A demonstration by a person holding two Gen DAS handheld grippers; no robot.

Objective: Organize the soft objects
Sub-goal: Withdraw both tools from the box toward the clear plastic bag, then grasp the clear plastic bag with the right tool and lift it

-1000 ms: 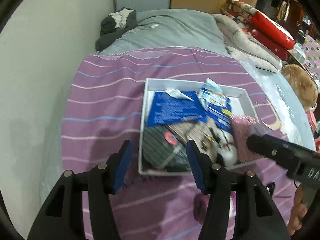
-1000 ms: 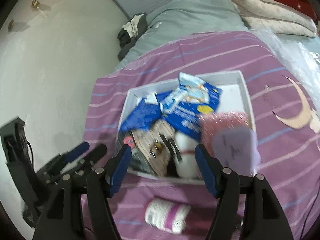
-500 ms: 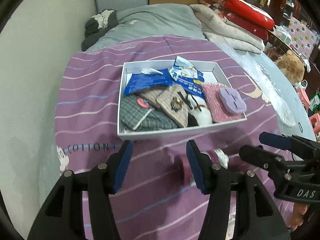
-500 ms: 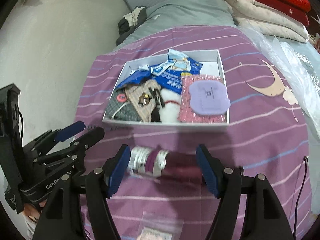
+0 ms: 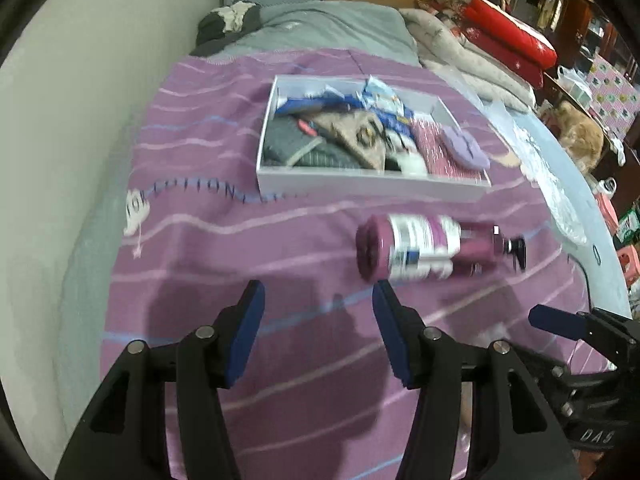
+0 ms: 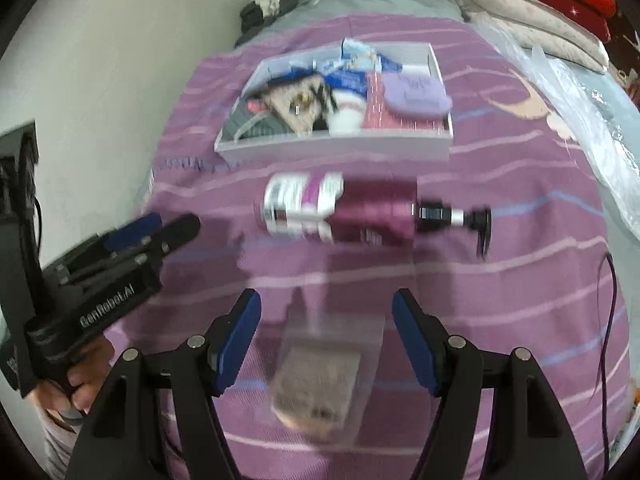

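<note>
One white box (image 5: 372, 186) of soft goods, one pump bottle (image 6: 340, 212) lying before it, one clear packet (image 6: 320, 380) nearest; left gripper (image 5: 318, 308) and right gripper (image 6: 326, 320), fingers apart and empty, now farther back from the box.

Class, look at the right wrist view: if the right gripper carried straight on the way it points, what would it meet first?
Probably the clear plastic packet lying on the purple striped bedspread between the open right gripper fingers; depth is uncertain.
</note>
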